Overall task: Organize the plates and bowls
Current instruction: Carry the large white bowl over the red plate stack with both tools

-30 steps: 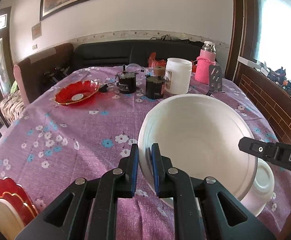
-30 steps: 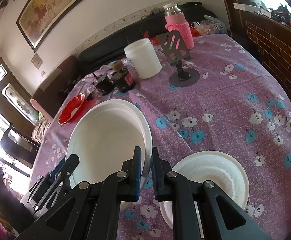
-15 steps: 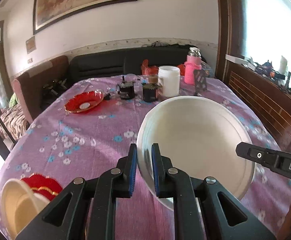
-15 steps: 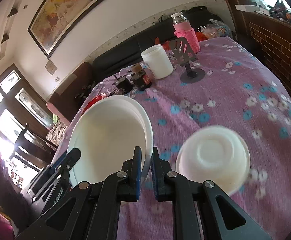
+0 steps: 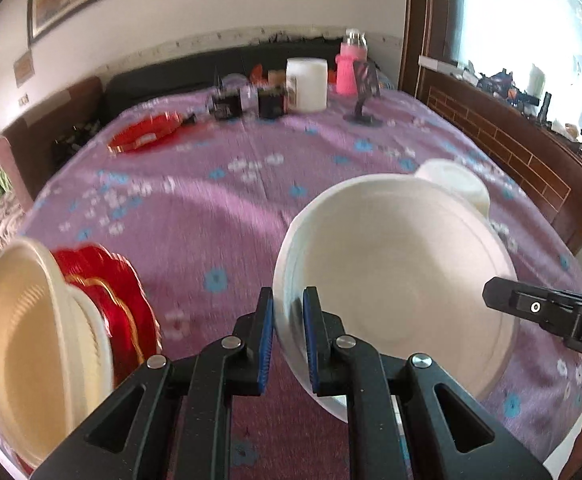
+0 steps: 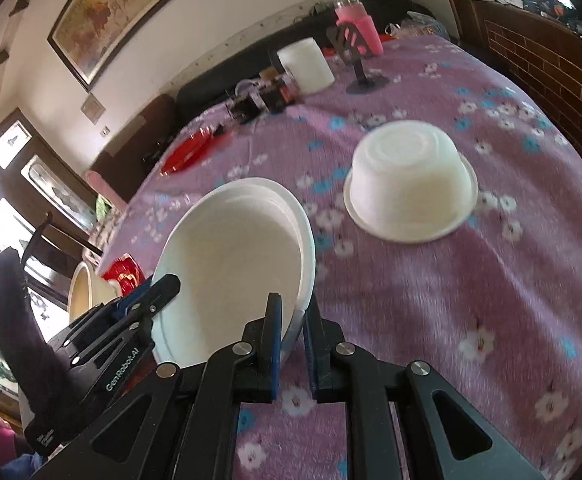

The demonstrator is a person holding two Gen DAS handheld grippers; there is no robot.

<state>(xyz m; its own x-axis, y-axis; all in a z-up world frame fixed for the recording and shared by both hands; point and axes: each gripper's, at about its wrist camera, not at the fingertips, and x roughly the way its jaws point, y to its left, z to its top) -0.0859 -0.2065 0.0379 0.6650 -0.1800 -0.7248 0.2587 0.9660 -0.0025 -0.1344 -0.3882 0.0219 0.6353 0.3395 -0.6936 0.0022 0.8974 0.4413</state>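
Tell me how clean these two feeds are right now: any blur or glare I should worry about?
Left wrist view: tablecloth and far jars smeared by motion blur, window blown out white; the held white plate stays fairly sharp. Right wrist view: cloth streaked at right, upturned white bowl readable, strong fisheye bending at the edges.

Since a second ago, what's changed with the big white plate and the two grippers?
Both grippers carried the white plate toward the near end of the table, closer to the upright cream and red dishes; the upturned white bowl now lies behind it. Unchanged: left gripper and right gripper stay clamped on its rim.
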